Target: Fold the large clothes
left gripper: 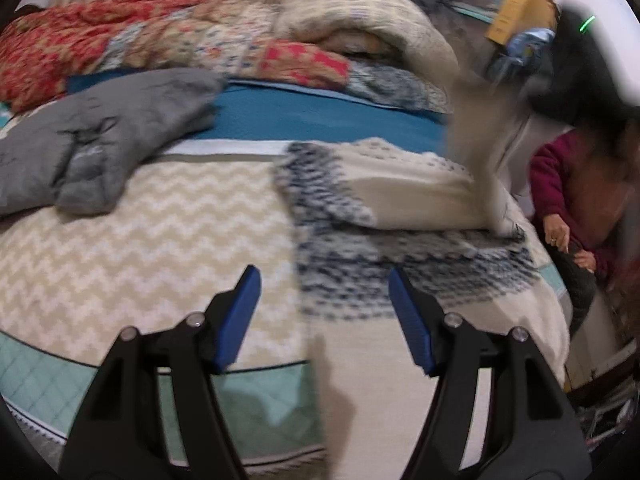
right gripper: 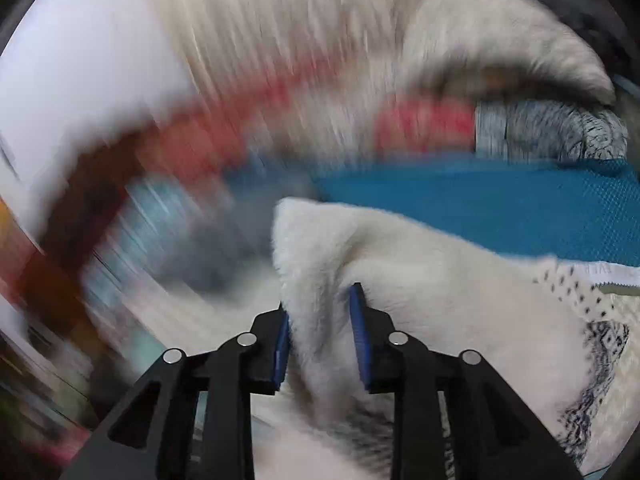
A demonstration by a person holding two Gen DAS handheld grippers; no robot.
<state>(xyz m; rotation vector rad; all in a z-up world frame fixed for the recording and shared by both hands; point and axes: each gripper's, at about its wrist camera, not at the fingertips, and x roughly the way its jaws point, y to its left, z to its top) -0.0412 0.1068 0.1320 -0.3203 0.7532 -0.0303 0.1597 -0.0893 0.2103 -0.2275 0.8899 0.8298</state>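
A large cream knit garment (left gripper: 408, 196) with navy patterned bands lies on the right half of the bed, partly folded over itself. My left gripper (left gripper: 323, 276) hovers open above its near left edge, with nothing between the blue pads. From the garment a blurred cream strip rises to my right gripper (left gripper: 576, 56), a dark blur at the upper right. In the right wrist view my right gripper (right gripper: 320, 320) has a thick fold of the fleecy cream garment (right gripper: 440, 280) bunched between its pads and touching both. That view is heavily smeared on its left side.
A crumpled grey garment (left gripper: 100, 140) lies at the left on the chevron bedcover (left gripper: 160, 240). Red patterned quilts (left gripper: 120, 36) and a rolled cream blanket (left gripper: 360, 12) are piled at the back, past a blue sheet (left gripper: 320, 120). A person in a magenta sleeve (left gripper: 560, 184) sits beside the bed's right edge.
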